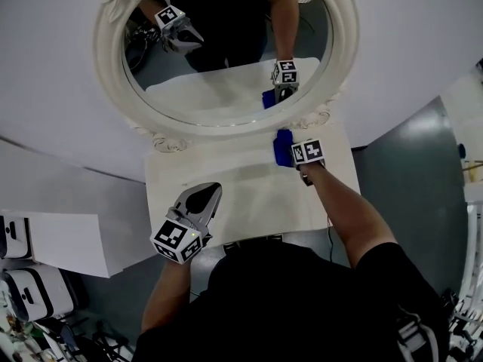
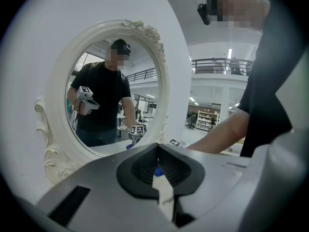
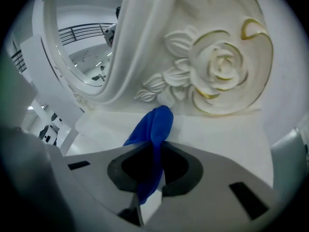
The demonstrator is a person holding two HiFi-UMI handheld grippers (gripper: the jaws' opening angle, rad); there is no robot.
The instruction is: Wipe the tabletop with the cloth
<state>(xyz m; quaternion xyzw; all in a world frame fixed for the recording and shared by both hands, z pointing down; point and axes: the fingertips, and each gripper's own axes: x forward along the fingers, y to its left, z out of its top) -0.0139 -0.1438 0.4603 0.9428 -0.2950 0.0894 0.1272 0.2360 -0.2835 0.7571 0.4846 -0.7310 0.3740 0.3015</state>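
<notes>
Right gripper (image 1: pixel 291 155), arm stretching forward, is clamping the blue cloth (image 1: pixel 283 148) on the tabletop (image 1: pixel 249 194) at the mirror's (image 1: pixel 106 59) base. Left gripper (image 1: pixel 205 194) is hovering short of the mirror, jaws together, empty.

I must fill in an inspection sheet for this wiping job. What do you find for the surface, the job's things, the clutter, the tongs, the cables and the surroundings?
Surface: white tabletop, bare, with no stains that I can make out.
Job's things: blue cloth, bunched, at the back right of the tabletop, close to the foot of the mirror.
Clutter: nothing seen on the tabletop.
Tongs: right tongs shut on the cloth; left tongs shut and holding nothing, above the front left of the tabletop.
Cables: nothing seen on the tabletop.
Surroundings: oval mirror in an ornate white frame on a white wall; grey floor to the right.
</notes>
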